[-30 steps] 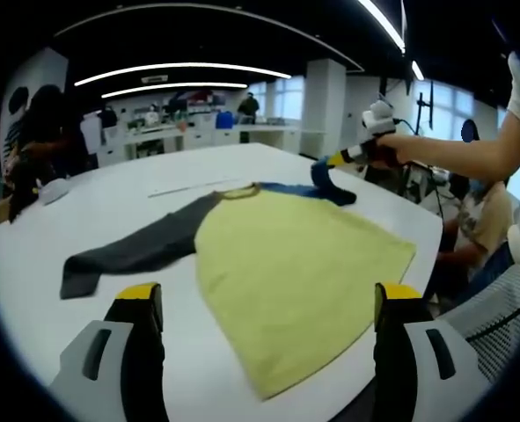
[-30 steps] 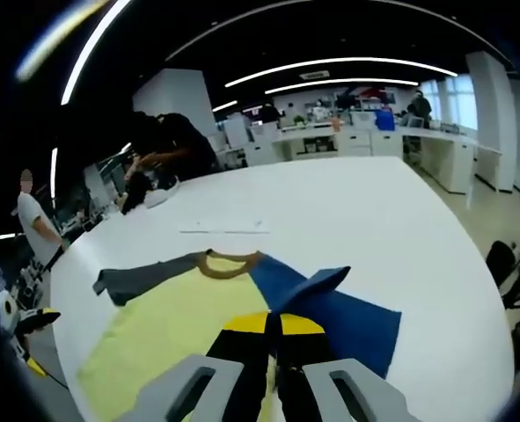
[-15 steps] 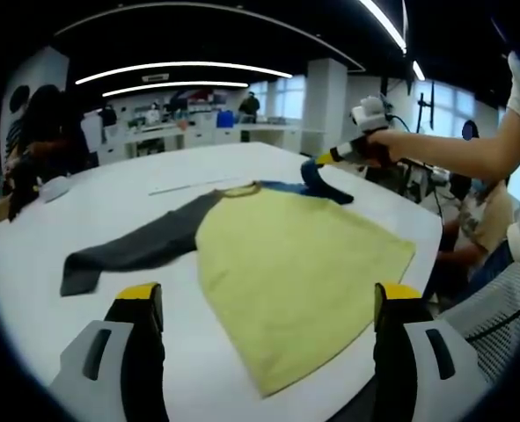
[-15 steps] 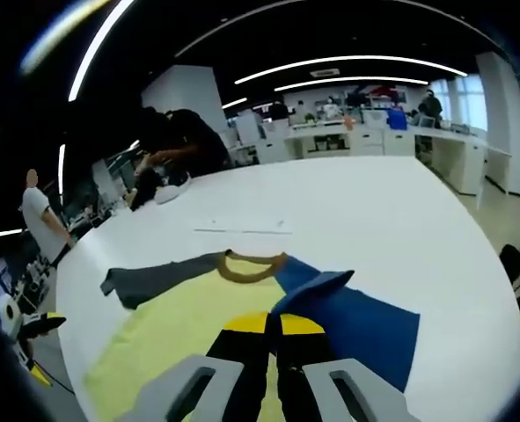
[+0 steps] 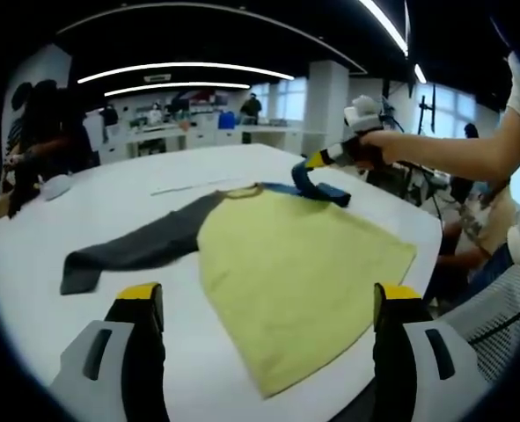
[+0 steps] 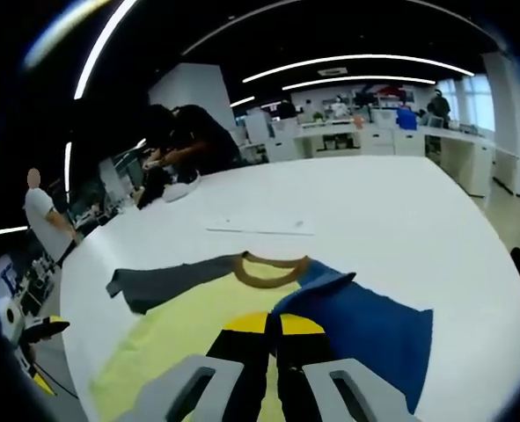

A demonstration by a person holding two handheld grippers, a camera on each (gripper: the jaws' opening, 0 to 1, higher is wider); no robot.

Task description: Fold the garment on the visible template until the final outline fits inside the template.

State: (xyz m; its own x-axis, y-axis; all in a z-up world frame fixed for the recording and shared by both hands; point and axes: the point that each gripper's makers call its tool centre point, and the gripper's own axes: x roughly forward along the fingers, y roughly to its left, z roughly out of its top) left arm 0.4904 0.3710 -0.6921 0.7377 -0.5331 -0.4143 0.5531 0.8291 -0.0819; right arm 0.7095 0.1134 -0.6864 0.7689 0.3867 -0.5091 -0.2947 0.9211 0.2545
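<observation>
A yellow shirt (image 5: 295,264) with a brown collar (image 6: 268,272) lies flat on the white table (image 5: 180,171). Its grey sleeve (image 5: 136,251) stretches out to the left. The blue sleeve (image 6: 365,325) is lifted at its end, and my right gripper (image 6: 275,327) is shut on it. From the left gripper view, that right gripper (image 5: 317,161) holds the blue sleeve (image 5: 317,189) above the shirt's far shoulder. My left gripper (image 5: 268,303) stands open at the near table edge, with nothing between its jaws.
A thin strip (image 6: 260,230) lies on the table beyond the collar. People stand at the far left end of the table (image 6: 185,145). A seated person (image 5: 484,220) and chairs are at the right edge. Desks line the back of the room.
My right gripper has carried the blue sleeve end up and inward over the shirt's shoulder. The left gripper has stayed where it was.
</observation>
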